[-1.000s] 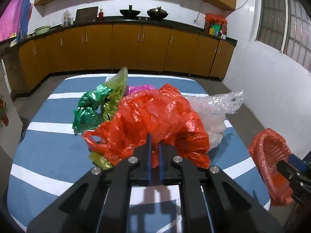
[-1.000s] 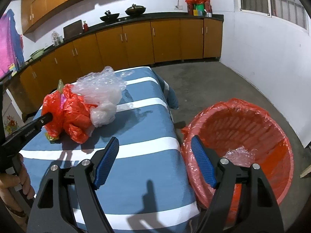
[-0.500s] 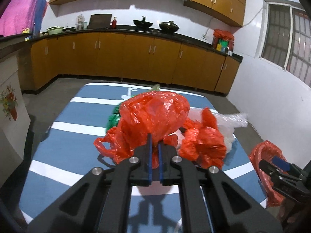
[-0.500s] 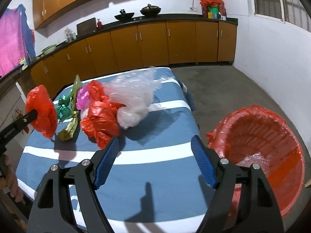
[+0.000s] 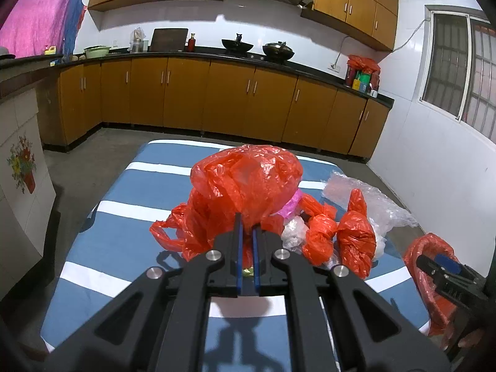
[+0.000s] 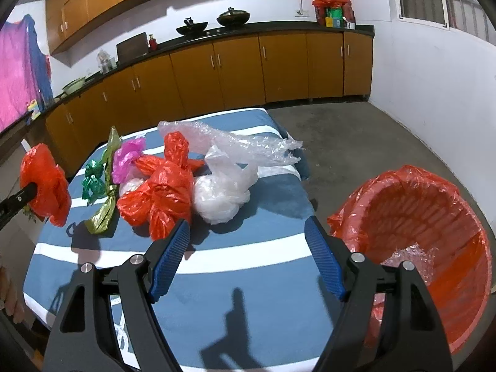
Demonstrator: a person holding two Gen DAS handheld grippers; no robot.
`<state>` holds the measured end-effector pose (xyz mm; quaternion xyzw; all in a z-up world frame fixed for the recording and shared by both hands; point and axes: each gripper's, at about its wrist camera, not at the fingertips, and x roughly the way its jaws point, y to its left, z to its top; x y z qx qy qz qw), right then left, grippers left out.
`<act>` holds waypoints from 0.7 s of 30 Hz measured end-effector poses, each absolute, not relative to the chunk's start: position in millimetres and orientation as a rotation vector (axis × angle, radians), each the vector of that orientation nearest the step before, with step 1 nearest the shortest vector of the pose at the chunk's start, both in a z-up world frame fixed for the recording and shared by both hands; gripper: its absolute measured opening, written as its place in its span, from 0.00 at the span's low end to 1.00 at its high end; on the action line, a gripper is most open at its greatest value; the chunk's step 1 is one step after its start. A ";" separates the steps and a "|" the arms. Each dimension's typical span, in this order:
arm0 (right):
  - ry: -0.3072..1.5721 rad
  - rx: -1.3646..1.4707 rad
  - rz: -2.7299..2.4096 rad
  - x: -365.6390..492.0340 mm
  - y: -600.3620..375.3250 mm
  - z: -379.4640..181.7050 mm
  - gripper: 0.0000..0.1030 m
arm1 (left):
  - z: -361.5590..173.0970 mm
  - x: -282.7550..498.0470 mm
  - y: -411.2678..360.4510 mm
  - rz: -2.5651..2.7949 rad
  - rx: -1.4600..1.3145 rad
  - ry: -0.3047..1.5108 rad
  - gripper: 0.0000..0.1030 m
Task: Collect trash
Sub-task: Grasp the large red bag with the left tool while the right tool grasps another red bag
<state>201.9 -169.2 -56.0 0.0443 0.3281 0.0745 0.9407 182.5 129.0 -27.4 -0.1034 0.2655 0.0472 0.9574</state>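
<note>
Two grippers appeared over a striped table [image 6: 217, 279]. At centre of the left wrist view, the left gripper [image 5: 246, 232] was clamped narrow on a red bag [image 5: 248, 179], held clear above the cloth; the right wrist view showed that bag [image 6: 46, 183] at far left, off the table's edge. The right gripper [image 6: 248, 248] stood wide, holding nothing. Remaining trash lay mid-table: a knotted red bag [image 6: 161, 195], a white bag [image 6: 220, 198], clear wrap [image 6: 235, 142], and green [image 6: 93, 183] and pink [image 6: 127, 158] scraps. A red-lined bin [image 6: 434, 232] stood on the floor at right. Judged step: carrying the lifted bag; next, it must cross the table to the bin and be released.
</note>
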 end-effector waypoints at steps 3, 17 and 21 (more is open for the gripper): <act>0.652 0.097 0.150 206.2 -170.5 -52.7 0.74 | -26.7 184.2 131.0 0.097 -0.204 0.534 0.06; 0.626 0.098 0.252 233.8 -136.3 -43.5 0.70 | -25.1 189.0 143.7 0.126 -0.206 0.530 0.06; 0.645 0.070 0.302 241.4 -108.3 -52.7 0.69 | -25.4 189.9 147.9 0.136 -0.207 0.531 0.06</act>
